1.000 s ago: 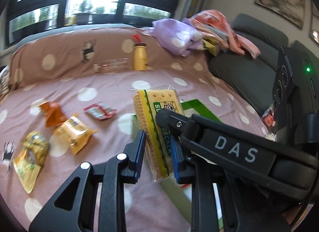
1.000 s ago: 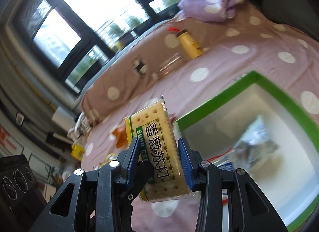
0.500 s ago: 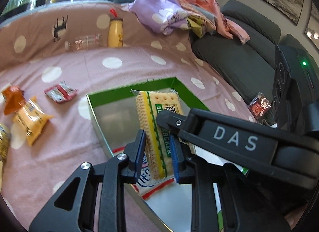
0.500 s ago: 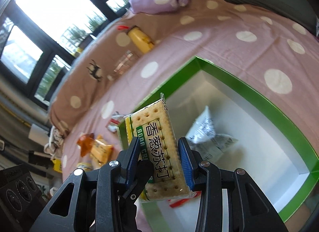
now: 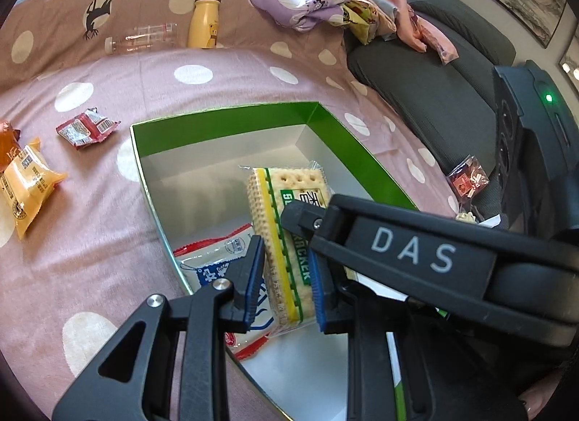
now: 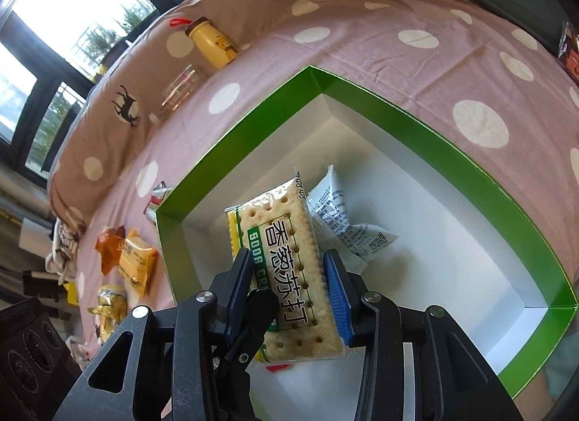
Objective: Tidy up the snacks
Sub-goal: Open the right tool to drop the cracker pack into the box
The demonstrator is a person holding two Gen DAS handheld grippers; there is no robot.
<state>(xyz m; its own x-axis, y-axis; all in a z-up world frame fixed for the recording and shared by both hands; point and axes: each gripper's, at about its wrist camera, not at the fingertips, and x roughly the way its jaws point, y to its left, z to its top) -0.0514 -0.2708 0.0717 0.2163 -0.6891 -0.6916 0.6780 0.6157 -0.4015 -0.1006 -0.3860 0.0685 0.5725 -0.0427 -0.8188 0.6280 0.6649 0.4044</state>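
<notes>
Green-rimmed box [image 6: 470, 164] now beneath cracker pack [image 6: 289, 261], both grippers lowered

A pack of soda crackers [image 6: 286, 269], clear wrap with a green and yellow band, stands on end over the open box [image 6: 452, 153], pinched on its flat faces and again on its narrow edges. The box is shallow, green on the rim and white inside, and sits on a pink spotted cover. Down in it lies a white packet with blue and red print [image 5: 217, 258], flat on the bottom near one wall. Out on the cover, clear of the box, lie a small red and white packet [image 5: 87, 127], a yellow wrapped cake [image 5: 27, 182], an orange packet [image 6: 108, 245] touching it, and a crumpled gold wrapper [image 6: 108, 298].
</notes>
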